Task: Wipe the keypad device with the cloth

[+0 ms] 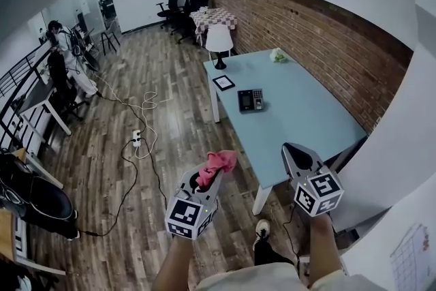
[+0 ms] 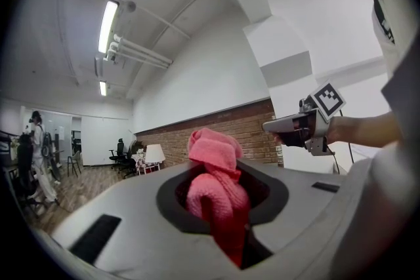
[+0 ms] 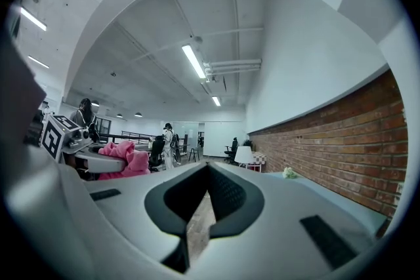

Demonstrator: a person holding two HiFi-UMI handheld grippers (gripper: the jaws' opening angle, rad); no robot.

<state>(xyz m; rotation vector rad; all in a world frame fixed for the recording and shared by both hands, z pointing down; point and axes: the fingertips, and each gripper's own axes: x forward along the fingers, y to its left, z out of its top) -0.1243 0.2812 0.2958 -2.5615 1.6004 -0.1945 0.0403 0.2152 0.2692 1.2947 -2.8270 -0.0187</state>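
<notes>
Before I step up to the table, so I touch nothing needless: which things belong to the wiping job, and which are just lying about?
Job:
pink cloth, clamped in the left gripper
keypad device on the table

Lying about:
lamp
small frame
pale green bundle
power strip on the floor

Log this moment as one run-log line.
stage: pre-wipe | left gripper: shut on pink cloth | right gripper: shut, empty | keypad device: on blue table, apart from both grippers

cloth (image 1: 218,161) pink | keypad device (image 1: 250,99) black | table (image 1: 306,116) pale blue | wall (image 1: 320,31) red brick (tablecloth (image 1: 212,17) checked)
</notes>
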